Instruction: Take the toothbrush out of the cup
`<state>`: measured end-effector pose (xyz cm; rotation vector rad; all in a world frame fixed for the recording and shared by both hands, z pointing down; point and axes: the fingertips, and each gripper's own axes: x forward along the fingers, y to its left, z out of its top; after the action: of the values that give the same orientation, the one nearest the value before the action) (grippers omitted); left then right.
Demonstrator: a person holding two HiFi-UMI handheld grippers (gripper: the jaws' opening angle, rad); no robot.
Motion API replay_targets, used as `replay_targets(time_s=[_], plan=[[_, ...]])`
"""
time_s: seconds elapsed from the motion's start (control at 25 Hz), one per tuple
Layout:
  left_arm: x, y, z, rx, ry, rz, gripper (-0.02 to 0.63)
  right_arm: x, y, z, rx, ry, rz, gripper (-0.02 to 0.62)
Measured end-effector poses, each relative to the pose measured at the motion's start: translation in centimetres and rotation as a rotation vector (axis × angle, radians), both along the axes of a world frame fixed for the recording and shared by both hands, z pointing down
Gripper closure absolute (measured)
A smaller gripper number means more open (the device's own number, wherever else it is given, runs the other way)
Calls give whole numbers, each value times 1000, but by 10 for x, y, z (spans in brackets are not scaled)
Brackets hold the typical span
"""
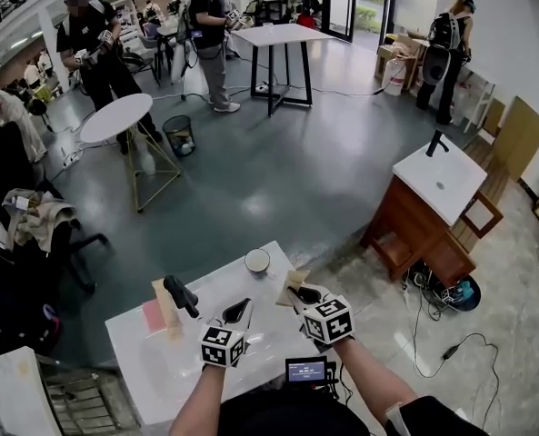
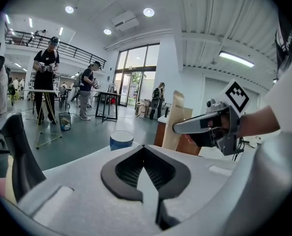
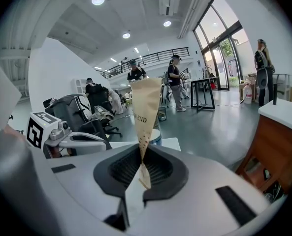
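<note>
- We enter the toothbrush (image 3: 145, 107) as one item in a tan paper sleeve. It stands upright with its lower end pinched in the right gripper (image 3: 142, 154). It is out of the cup and held above the table.
- We record the right gripper's fingers (image 3: 118, 168) as narrow, closed on the sleeve. In the head view this gripper (image 1: 294, 291) sits just right of the cup, near the table's right edge.
- We record the left gripper (image 2: 143, 149) with its fingers (image 2: 126, 171) together at the tips and nothing between them. It is low over the table, just left of the right gripper.
- We list the cup (image 1: 257, 261) as blue-walled with a white rim. It stands upright near the table's far edge, beyond both grippers.
- We list the table (image 1: 151, 371) as white. At its left it also carries a tan box (image 1: 166, 305) and a pink sheet (image 1: 151, 316).
- We note people standing at other tables well beyond.
</note>
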<state>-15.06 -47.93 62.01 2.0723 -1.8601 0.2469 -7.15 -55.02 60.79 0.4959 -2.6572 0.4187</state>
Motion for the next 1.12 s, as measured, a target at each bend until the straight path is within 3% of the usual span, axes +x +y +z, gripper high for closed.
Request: replay_targets(time_s=[1.12], plan=[[-6,-8,0,27,83,-5,597,-11,-4,2,13,11,-9,561]])
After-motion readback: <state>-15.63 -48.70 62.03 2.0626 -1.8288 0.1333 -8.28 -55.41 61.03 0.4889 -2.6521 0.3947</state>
